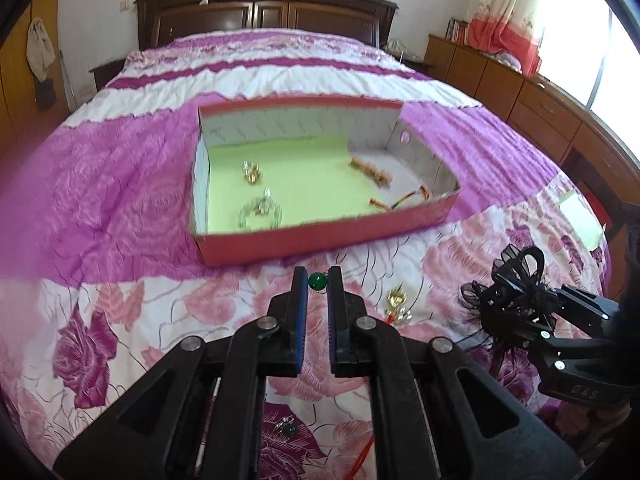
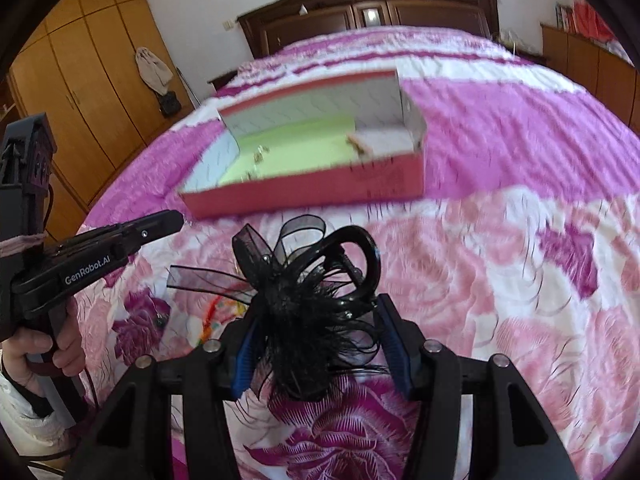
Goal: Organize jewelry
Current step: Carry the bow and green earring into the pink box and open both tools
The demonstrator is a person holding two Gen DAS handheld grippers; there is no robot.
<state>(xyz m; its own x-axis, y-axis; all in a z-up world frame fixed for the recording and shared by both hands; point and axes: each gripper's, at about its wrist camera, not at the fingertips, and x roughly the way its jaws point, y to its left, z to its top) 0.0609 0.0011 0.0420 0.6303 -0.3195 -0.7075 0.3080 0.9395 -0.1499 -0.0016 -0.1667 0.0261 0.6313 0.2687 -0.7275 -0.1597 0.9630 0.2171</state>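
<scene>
My left gripper point(image 1: 318, 280) is shut on a small green bead earring point(image 1: 317, 281) at its fingertips, just in front of the red box point(image 1: 320, 240). The box has a light green floor and holds gold and crystal pieces point(image 1: 256, 192) at left and gold clips point(image 1: 372, 170) at right. My right gripper point(image 2: 316, 320) is shut on a black lace and feather hair clip point(image 2: 308, 280); it also shows at the right of the left wrist view point(image 1: 516, 292). A gold brooch point(image 1: 398, 304) and another green earring point(image 1: 286, 428) lie on the bedspread.
Everything rests on a pink and purple floral bedspread point(image 1: 120, 184). The dark wooden headboard point(image 1: 264, 4) is at the back. Wooden cabinets point(image 1: 520, 92) run along the right and a wardrobe point(image 2: 80, 80) stands at left. A red cord point(image 1: 364, 452) lies under my left gripper.
</scene>
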